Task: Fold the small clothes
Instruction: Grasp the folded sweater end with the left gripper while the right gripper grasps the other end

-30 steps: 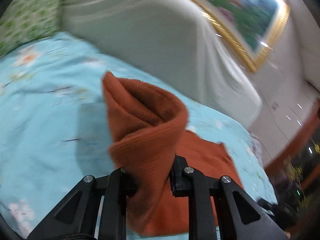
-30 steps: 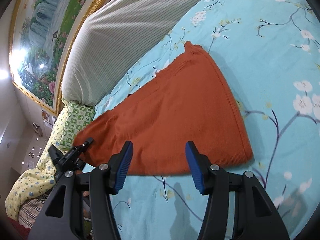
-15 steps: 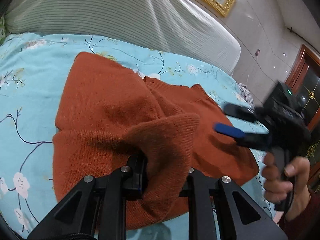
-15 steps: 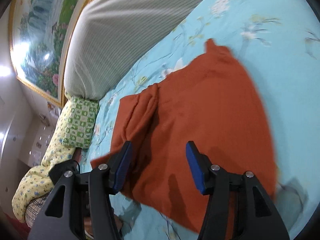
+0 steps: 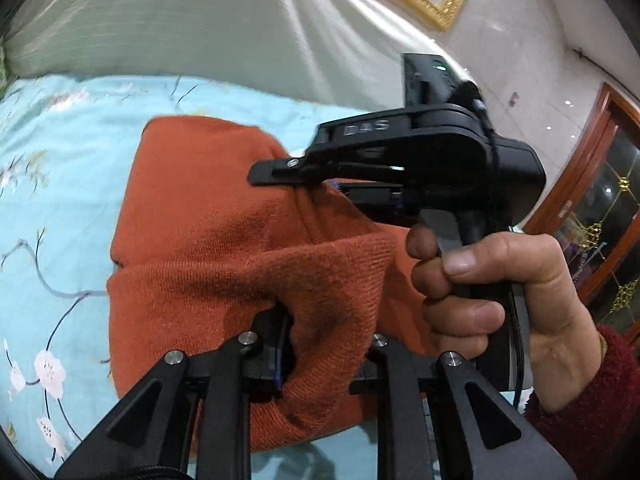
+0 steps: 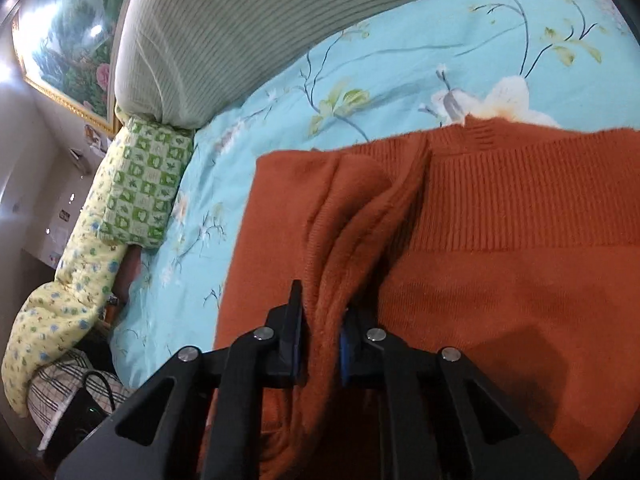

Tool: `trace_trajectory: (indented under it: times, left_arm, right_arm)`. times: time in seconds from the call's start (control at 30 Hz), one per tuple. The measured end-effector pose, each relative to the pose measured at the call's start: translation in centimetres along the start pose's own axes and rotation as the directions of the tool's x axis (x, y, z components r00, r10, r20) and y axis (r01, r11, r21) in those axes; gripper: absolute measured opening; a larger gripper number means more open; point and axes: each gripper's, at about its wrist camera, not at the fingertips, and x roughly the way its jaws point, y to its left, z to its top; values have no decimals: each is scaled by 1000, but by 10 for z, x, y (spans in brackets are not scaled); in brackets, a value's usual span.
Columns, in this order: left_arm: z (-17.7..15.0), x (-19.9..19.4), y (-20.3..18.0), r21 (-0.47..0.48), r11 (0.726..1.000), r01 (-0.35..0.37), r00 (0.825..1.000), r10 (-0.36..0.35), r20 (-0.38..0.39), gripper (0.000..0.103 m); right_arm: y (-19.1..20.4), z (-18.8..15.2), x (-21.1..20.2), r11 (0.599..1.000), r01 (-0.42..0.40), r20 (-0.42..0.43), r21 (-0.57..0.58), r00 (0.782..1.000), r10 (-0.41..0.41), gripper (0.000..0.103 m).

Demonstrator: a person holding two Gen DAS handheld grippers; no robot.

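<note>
- Orange knit garment (image 5: 224,240) lying on a bed with a light blue floral sheet (image 5: 48,184), partly folded over itself, one thick roll of fabric raised toward the left wrist camera.
- Left claw (image 5: 326,354) clamped on that raised roll; fabric bulging between the two black fingers and hanging over them.
- Right claw (image 6: 322,344) closed on a bunched ridge of the same garment, blue pads pressing the pleat from both sides.
- Seen from the left wrist: right claw (image 5: 304,184) coming in from the right above the garment, tip touching a pinched crease near the middle, handle gripped by the person's right hand (image 5: 492,300) in a dark red sleeve (image 5: 588,408).
- Ribbed band (image 6: 520,192) of the garment running across the right wrist view, a small notch at its upper edge against the sheet.
- Striped pale headboard cushion (image 6: 224,32) behind the garment at the head of the bed.
- Green-and-white checked pillow (image 6: 144,184) at the left of the right wrist view, just beside a yellow flowered quilt (image 6: 60,300).
- Gold-framed painting (image 6: 68,36) on the wall above the cushion.
- Wooden door frame with glass (image 5: 600,208) at the far right of the left wrist view.
</note>
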Motion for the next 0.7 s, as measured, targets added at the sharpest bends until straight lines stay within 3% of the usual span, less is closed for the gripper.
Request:
trace_trajectory:
  times: [0.17, 0.3, 0.47, 0.53, 0.7]
  left_arm:
    - [18, 10, -51, 44, 989, 141, 990, -142, 15, 20]
    - [13, 42, -90, 72, 976, 204, 979, -202, -33, 22]
    - [-4, 86, -114, 94, 975, 199, 973, -186, -134, 26]
    - [-5, 92, -113, 85, 977, 195, 973, -182, -139, 27]
    - [-2, 94, -110, 69, 973, 222, 966, -210, -149, 42]
  right_arm:
    - [2, 5, -84, 997, 16, 131, -79, 991, -5, 14]
    - [-31, -1, -129, 994, 100, 164, -43, 982, -92, 13]
    - [-90, -20, -138, 980, 193, 125, 41, 973, -196, 13]
    - [-101, -26, -136, 981, 186, 124, 49, 974, -191, 13]
    - [-109, -28, -133, 984, 164, 142, 65, 975, -172, 14]
